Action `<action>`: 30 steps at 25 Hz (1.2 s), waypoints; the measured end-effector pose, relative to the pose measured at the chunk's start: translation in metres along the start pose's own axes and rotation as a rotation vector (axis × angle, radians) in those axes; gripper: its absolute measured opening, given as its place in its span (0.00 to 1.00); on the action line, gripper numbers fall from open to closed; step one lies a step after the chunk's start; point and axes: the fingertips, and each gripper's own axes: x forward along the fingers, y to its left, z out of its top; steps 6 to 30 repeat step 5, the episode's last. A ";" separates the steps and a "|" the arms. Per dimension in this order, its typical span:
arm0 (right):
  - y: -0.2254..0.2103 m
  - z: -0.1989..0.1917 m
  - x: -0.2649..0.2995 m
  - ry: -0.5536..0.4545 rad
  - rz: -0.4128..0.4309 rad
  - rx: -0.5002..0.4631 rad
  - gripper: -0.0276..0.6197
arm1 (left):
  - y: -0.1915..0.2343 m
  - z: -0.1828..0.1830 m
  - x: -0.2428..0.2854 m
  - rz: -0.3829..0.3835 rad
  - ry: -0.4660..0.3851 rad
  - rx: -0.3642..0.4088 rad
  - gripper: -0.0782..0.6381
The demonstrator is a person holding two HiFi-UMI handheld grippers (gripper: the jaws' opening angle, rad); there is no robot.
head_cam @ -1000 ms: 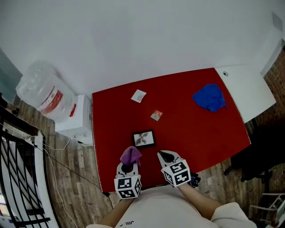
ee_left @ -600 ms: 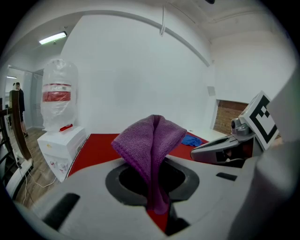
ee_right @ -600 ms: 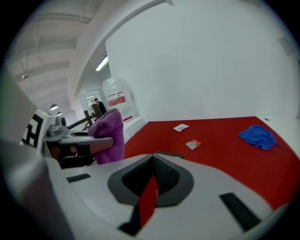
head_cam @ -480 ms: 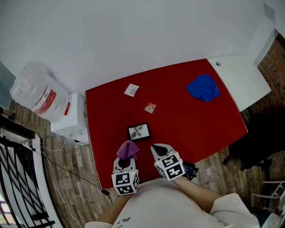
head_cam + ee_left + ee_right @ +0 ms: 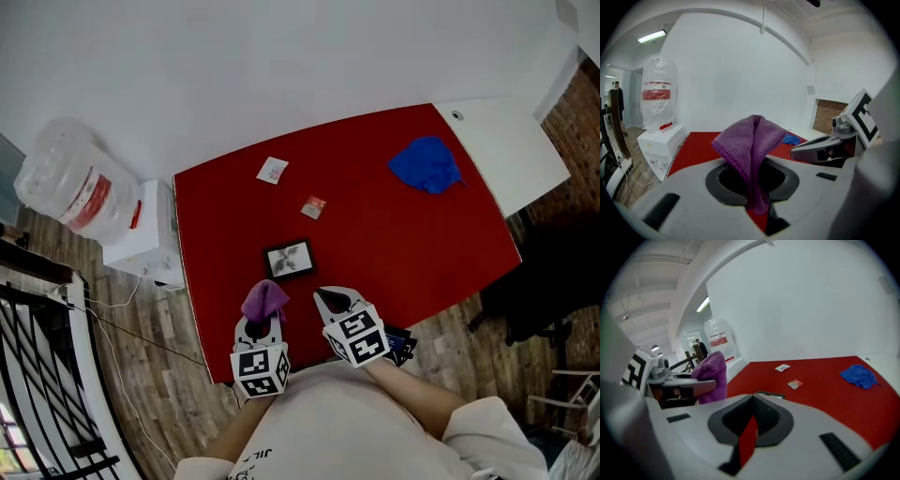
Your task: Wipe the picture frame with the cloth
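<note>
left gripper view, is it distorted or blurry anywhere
Left gripper view: strong fisheye, black rounded corners, wall lines bowed; the purple terry cloth is sharp. Right gripper view: same fisheye. Head view: even light, no glare on the red table.

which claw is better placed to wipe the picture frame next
Left. The left claw is shut on the purple cloth, with the picture frame just ahead; the right claw is shut, empty.
</note>
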 end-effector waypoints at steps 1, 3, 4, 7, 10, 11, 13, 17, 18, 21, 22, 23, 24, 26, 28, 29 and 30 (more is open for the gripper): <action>0.000 -0.001 -0.001 0.001 -0.002 0.002 0.05 | 0.000 -0.001 0.000 0.000 0.002 -0.001 0.20; 0.000 -0.001 -0.001 0.002 -0.005 0.001 0.05 | 0.001 -0.001 -0.001 0.000 0.002 -0.002 0.20; 0.001 0.000 0.000 0.002 -0.006 -0.001 0.05 | 0.002 -0.001 -0.002 0.001 0.002 -0.002 0.20; 0.001 0.000 0.000 0.001 -0.006 -0.002 0.05 | 0.004 0.000 -0.002 0.001 0.001 -0.002 0.20; 0.001 0.000 0.000 0.001 -0.006 -0.002 0.05 | 0.004 0.000 -0.002 0.001 0.001 -0.002 0.20; 0.001 0.000 0.000 0.001 -0.006 -0.002 0.05 | 0.004 0.000 -0.002 0.001 0.001 -0.002 0.20; 0.001 0.000 0.000 0.001 -0.006 -0.002 0.05 | 0.004 0.000 -0.002 0.001 0.001 -0.002 0.20; 0.001 0.000 0.000 0.001 -0.006 -0.002 0.05 | 0.004 0.000 -0.002 0.001 0.001 -0.002 0.20; 0.001 0.000 0.000 0.001 -0.006 -0.002 0.05 | 0.004 0.000 -0.002 0.001 0.001 -0.002 0.20; 0.001 0.000 0.000 0.001 -0.006 -0.002 0.05 | 0.004 0.000 -0.002 0.001 0.001 -0.002 0.20; 0.001 0.000 0.000 0.001 -0.006 -0.002 0.05 | 0.004 0.000 -0.002 0.001 0.001 -0.002 0.20; 0.001 0.000 0.000 0.001 -0.006 -0.002 0.05 | 0.004 0.000 -0.002 0.001 0.001 -0.002 0.20; 0.001 0.000 0.000 0.001 -0.006 -0.002 0.05 | 0.004 0.000 -0.002 0.001 0.001 -0.002 0.20; 0.001 0.000 0.000 0.001 -0.006 -0.002 0.05 | 0.004 0.000 -0.002 0.001 0.001 -0.002 0.20; 0.001 0.000 0.000 0.001 -0.006 -0.002 0.05 | 0.004 0.000 -0.002 0.001 0.001 -0.002 0.20; 0.001 0.000 0.000 0.001 -0.006 -0.002 0.05 | 0.004 0.000 -0.002 0.001 0.001 -0.002 0.20; 0.001 0.000 0.000 0.001 -0.006 -0.002 0.05 | 0.004 0.000 -0.002 0.001 0.001 -0.002 0.20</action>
